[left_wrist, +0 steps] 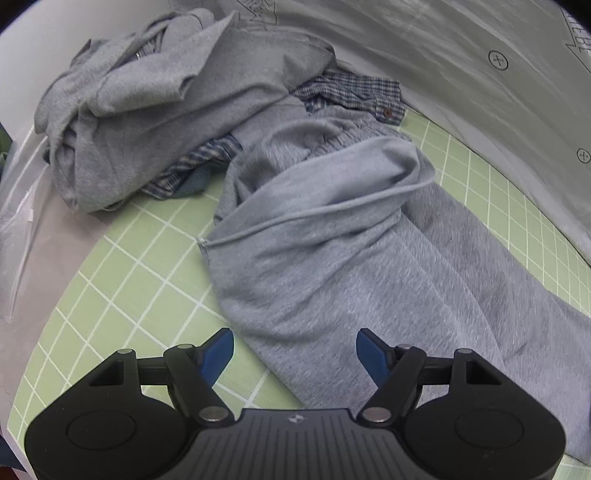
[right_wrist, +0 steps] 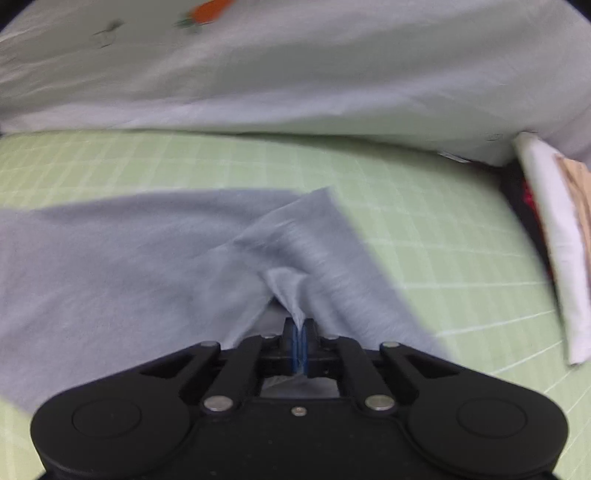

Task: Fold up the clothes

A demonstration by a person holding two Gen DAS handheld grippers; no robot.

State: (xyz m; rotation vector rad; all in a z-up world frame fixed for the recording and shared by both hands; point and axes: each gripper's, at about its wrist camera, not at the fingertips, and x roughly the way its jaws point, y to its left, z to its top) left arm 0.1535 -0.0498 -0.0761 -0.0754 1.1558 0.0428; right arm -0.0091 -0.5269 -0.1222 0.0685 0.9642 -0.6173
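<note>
Your right hand-held gripper (right_wrist: 300, 345) is clenched on a pinch of the grey sweatpants (right_wrist: 122, 258); the cloth rises in a small tent straight ahead of its blue pads and spreads away to the left of that view over the green grid mat (right_wrist: 424, 221), with one corner of fabric pointing forward and to the right; the picture is blurred, so you cannot tell which edge of the garment you hold. Your left hand-held gripper (left_wrist: 294, 352) is released, jaws standing wide apart and holding nothing; the sweatpants (left_wrist: 351, 266) lie directly ahead of it and partly between the fingers, their long axis running from the far left of that view, where a hemmed edge is folded back over the body, down to the near right. So the relation that matters is this: the left gripper sits over the near edge of the cloth with the bulk stretching away and rightward, while the right one has its grip at another part of the same garment. Beyond, a heap of grey clothes (left_wrist: 159, 110) with a checked shirt (left_wrist: 351, 94) rests at the far left of the counter, apart from the mat's middle. On the pale sheet (left_wrist: 461, 74) behind, printed letters show at the rim, cut off and unreadable; the right view shows an orange carrot-like print (right_wrist: 208, 11), no legible words.
</note>
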